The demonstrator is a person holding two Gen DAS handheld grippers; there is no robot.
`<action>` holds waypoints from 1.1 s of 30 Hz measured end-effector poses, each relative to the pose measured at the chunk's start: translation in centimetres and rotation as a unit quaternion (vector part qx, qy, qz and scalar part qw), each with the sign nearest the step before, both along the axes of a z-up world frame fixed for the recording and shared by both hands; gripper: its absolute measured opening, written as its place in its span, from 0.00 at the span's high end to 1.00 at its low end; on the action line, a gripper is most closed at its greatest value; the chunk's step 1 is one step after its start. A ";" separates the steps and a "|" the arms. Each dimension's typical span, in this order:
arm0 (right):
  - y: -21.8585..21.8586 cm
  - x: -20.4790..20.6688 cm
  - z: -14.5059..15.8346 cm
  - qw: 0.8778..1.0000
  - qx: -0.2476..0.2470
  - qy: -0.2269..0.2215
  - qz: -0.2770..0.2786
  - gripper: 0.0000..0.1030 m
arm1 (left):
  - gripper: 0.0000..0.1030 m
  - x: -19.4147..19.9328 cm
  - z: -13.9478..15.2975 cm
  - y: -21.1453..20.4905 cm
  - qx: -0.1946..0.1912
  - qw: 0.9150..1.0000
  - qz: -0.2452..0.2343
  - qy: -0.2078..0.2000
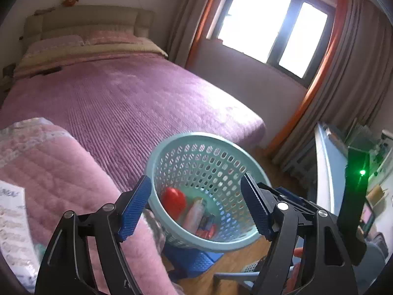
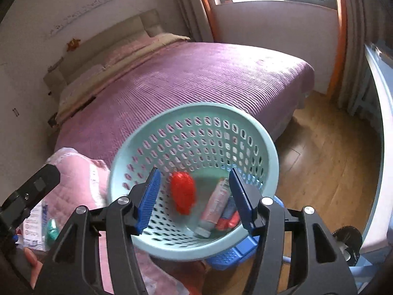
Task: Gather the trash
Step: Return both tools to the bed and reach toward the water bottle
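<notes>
The round perforated teal plastic basket (image 2: 194,172) stands on a blue plastic stool (image 2: 231,255) beside the purple-quilted bed (image 2: 196,81); in it lie a red crumpled wrapper (image 2: 183,193) and, to its right, a pink tube (image 2: 215,204).

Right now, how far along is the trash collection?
Done: a red item, a pink tube and a red-blue wrapper lie in the teal basket. In hand: nothing; left gripper and right gripper are open. Left: packaging beside the pink quilt.
</notes>
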State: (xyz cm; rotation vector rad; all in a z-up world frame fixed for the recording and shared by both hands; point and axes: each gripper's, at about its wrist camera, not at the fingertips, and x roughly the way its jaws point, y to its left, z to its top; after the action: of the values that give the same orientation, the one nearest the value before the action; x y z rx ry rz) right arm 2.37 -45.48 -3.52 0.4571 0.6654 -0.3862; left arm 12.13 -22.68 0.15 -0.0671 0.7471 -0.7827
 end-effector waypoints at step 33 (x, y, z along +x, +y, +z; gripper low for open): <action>26.9 -1.4 5.8 0.958 -0.071 -0.077 0.267 0.47 | 0.21 -10.3 5.6 30.2 0.016 0.956 0.287 -0.061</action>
State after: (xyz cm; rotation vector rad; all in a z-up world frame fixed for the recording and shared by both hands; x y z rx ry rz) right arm 0.96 -18.57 2.29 0.1543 0.5779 0.1142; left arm 1.88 7.51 5.80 -0.1960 0.5783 -0.2169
